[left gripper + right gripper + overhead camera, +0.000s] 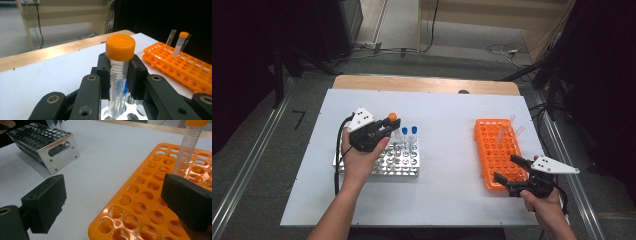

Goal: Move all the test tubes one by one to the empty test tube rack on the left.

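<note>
My left gripper (pixel 391 124) is shut on a clear graduated tube with an orange cap (pixel 120 47), held upright just over the far end of the silver metal rack (pixel 399 165). The tube's lower end sits down among the rack's holes (pixel 132 110). Two blue-capped tubes (pixel 409 131) stand in that rack right beside it. My right gripper (pixel 504 167) stands open over the near left edge of the orange rack (pixel 494 150), with nothing between its fingers (pixel 47 203). An orange-capped tube (pixel 187 147) stands in the orange rack beyond them.
Clear tubes (pixel 514 125) lean at the far end of the orange rack. Both racks rest on a white sheet (pixel 447 150) over a wooden table (pixel 427 84). Cables lie on the floor beyond the table.
</note>
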Action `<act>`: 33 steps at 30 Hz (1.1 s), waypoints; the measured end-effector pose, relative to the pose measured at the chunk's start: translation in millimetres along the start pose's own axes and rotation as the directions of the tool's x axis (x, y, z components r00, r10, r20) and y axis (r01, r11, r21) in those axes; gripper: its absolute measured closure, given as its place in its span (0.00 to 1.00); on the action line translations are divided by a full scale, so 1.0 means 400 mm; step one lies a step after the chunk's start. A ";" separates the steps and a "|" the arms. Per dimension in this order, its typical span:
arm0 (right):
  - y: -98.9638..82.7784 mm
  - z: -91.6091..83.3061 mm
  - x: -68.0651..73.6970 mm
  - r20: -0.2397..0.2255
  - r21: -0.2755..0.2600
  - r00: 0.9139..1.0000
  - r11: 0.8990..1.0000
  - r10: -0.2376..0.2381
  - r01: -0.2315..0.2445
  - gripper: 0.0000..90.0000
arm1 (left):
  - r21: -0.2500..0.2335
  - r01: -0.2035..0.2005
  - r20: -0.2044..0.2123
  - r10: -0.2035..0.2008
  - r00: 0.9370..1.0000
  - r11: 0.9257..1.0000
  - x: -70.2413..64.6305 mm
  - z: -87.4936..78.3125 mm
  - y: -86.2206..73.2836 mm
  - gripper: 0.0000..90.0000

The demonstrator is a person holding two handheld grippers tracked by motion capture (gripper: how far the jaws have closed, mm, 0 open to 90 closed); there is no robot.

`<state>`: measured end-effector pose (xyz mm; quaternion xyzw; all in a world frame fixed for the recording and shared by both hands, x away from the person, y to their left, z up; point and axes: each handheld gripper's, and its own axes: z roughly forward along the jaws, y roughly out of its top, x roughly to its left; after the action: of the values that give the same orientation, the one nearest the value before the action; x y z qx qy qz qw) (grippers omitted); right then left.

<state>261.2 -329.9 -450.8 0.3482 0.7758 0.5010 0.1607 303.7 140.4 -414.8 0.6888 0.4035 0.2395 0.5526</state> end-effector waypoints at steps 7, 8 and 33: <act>-0.003 -0.001 -0.006 0.008 0.000 1.000 1.000 0.006 -0.006 0.05 | 0.035 -0.004 -0.018 0.004 1.000 0.999 0.002 0.025 -0.014 0.84; -0.003 -0.001 -0.006 0.009 0.000 1.000 1.000 0.007 -0.007 0.05 | 0.040 -0.003 -0.020 0.004 1.000 0.999 0.002 0.028 -0.016 0.84; -0.004 -0.001 -0.012 0.027 0.005 0.999 1.000 0.017 -0.017 0.06 | 0.167 0.022 -0.018 -0.019 1.000 0.986 0.001 0.037 -0.043 0.82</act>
<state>263.9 -333.9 -452.4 0.3618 0.7718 0.4958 0.1660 310.2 133.3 -435.3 0.7266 0.4336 0.2048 0.4920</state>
